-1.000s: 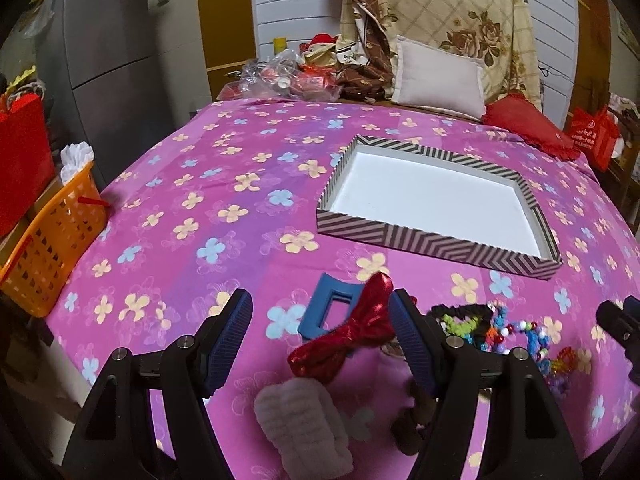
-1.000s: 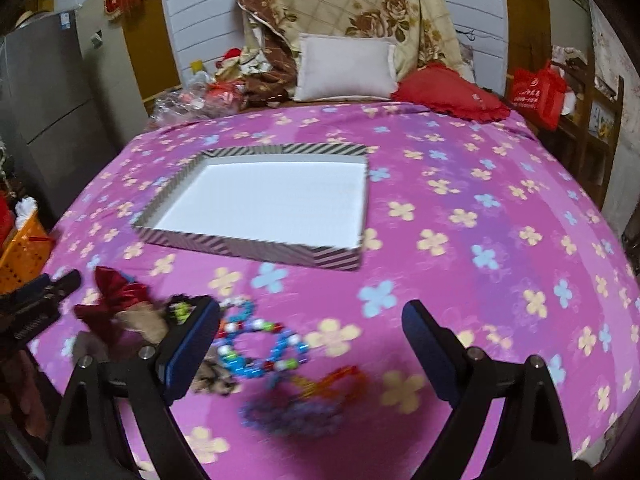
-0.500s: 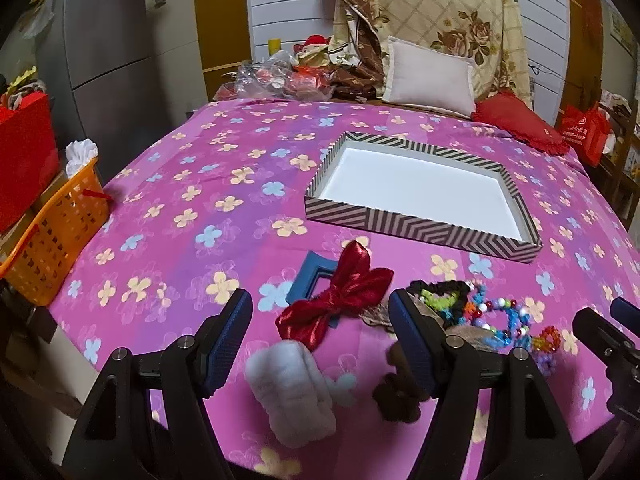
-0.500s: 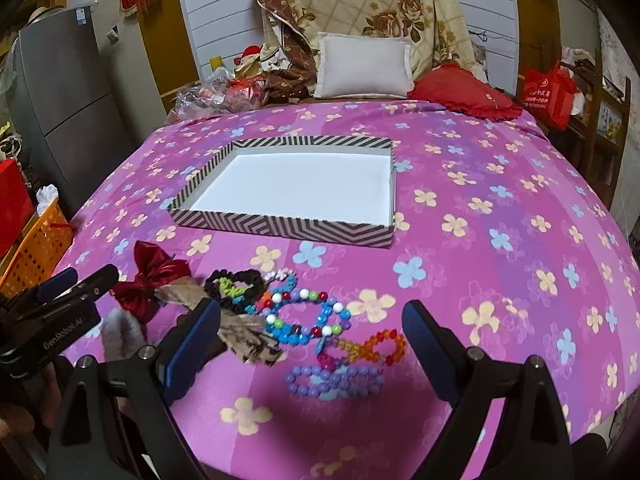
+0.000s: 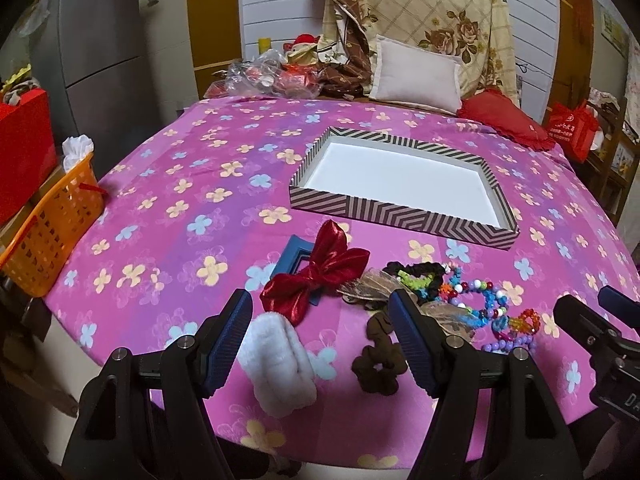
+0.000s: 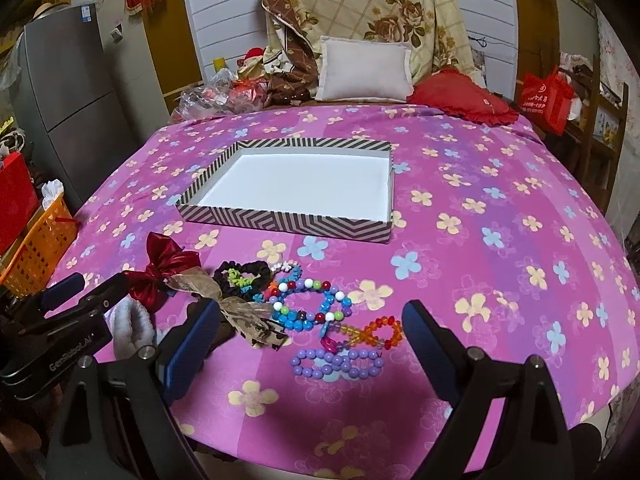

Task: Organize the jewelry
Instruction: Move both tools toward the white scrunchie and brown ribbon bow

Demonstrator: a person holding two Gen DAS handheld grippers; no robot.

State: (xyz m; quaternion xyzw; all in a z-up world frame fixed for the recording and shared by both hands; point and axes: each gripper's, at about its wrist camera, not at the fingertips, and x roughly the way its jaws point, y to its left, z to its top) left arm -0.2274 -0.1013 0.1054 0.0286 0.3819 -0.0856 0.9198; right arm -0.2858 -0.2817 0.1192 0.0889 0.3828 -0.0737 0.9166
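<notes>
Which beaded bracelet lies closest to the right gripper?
The purple bracelet, all lilac beads, nearest the right gripper; the orange and multicoloured ones lie beyond it.

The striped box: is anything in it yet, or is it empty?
Empty. The striped box shows only its bare white floor in both views; the bead bracelets and red bow lie outside it on the bedspread.

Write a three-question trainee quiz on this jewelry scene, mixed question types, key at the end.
1. True or false: the striped box already holds a bracelet.
2. Which lies nearest the right gripper? A) purple bead bracelet B) red bow C) white scrunchie
3. Fill in: both grippers are ___ and hold nothing; the left gripper hovers near the red bow.

Key: 1 false; 2 A; 3 open
</notes>
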